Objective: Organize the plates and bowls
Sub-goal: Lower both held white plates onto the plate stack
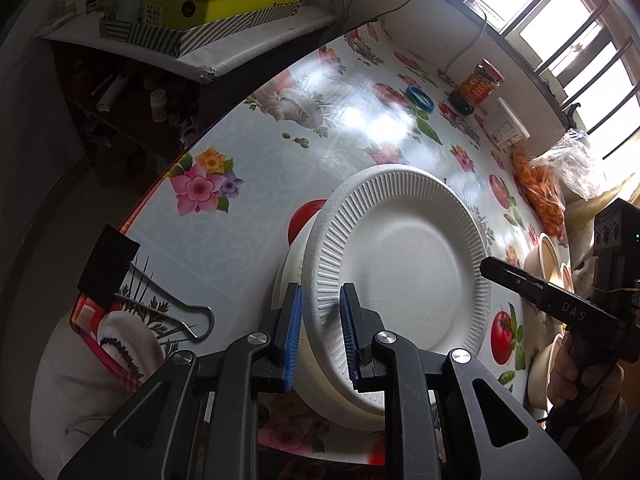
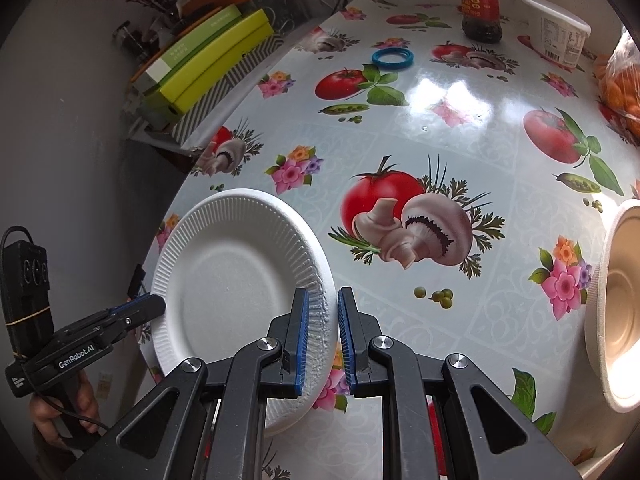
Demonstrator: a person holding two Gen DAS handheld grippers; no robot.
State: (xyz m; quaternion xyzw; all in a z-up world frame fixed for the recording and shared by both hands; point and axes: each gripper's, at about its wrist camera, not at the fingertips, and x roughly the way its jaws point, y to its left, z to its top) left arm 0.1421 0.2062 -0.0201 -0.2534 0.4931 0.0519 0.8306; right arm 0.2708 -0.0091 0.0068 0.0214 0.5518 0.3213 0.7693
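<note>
The left gripper (image 1: 320,308) is clamped on the near rim of a white foam plate (image 1: 404,264), and the right gripper (image 2: 323,320) pinches the opposite rim of the same plate, so both hold it between them. The plate sits tilted on top of a white stack (image 1: 294,276) of similar ware on the tablecloth (image 2: 460,140) printed with tomatoes and mushrooms. Off to the right stands a beige bowl (image 2: 618,312); a jar (image 2: 478,0) and blue ring (image 2: 392,58) lie farther back.
</note>
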